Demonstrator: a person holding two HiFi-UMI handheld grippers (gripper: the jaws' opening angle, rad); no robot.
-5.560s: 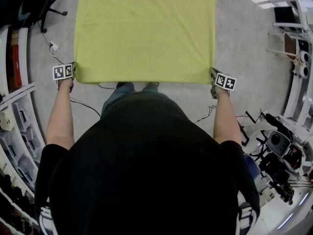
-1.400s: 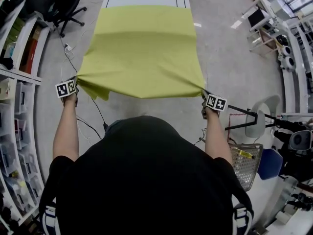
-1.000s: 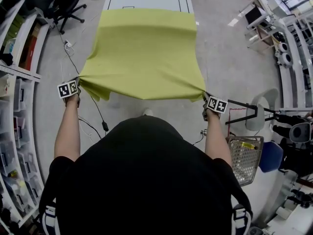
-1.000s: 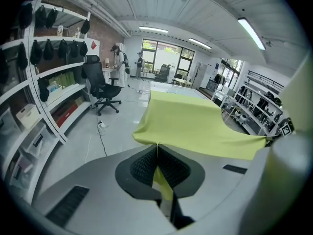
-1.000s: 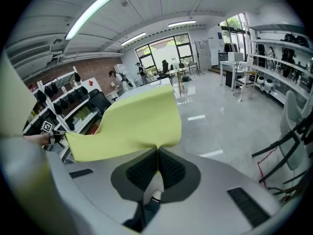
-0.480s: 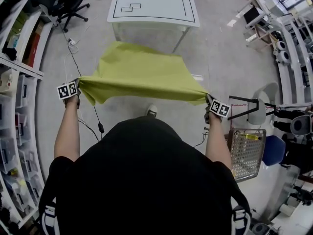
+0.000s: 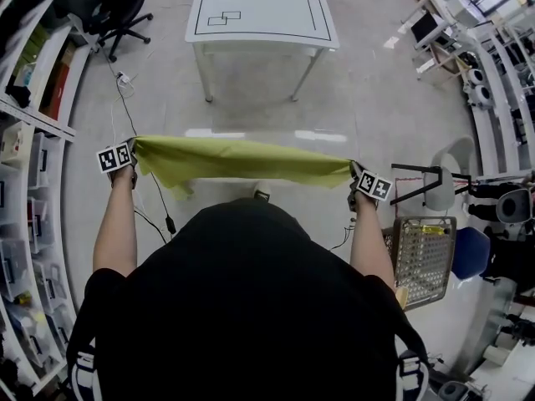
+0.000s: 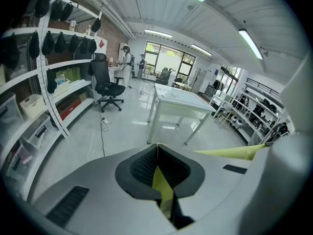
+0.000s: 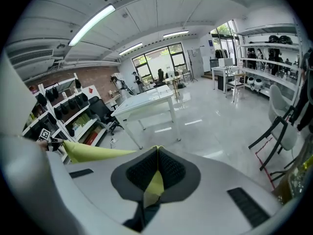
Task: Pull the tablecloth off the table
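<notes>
The yellow-green tablecloth (image 7: 242, 159) hangs in the air as a narrow band stretched between my two grippers, clear of the white table (image 7: 261, 15), whose top is bare. My left gripper (image 7: 127, 150) is shut on the cloth's left corner, and a strip of cloth (image 8: 161, 186) shows pinched between its black pads. My right gripper (image 7: 354, 174) is shut on the right corner, with cloth (image 9: 155, 185) caught between its pads. In the left gripper view the table (image 8: 178, 100) stands ahead; in the right gripper view the table (image 9: 146, 102) is ahead too.
A black office chair (image 7: 109, 11) stands left of the table. Shelving (image 7: 25, 140) runs along the left. Cables (image 7: 159, 199) trail on the floor near my left arm. At the right are a wire basket (image 7: 422, 257), a black stand (image 7: 422, 186) and racks (image 7: 493, 65).
The cloth has slid fully off the table and now hangs as a thin band between the grippers. The table top is bare and lies farther from me than before.
</notes>
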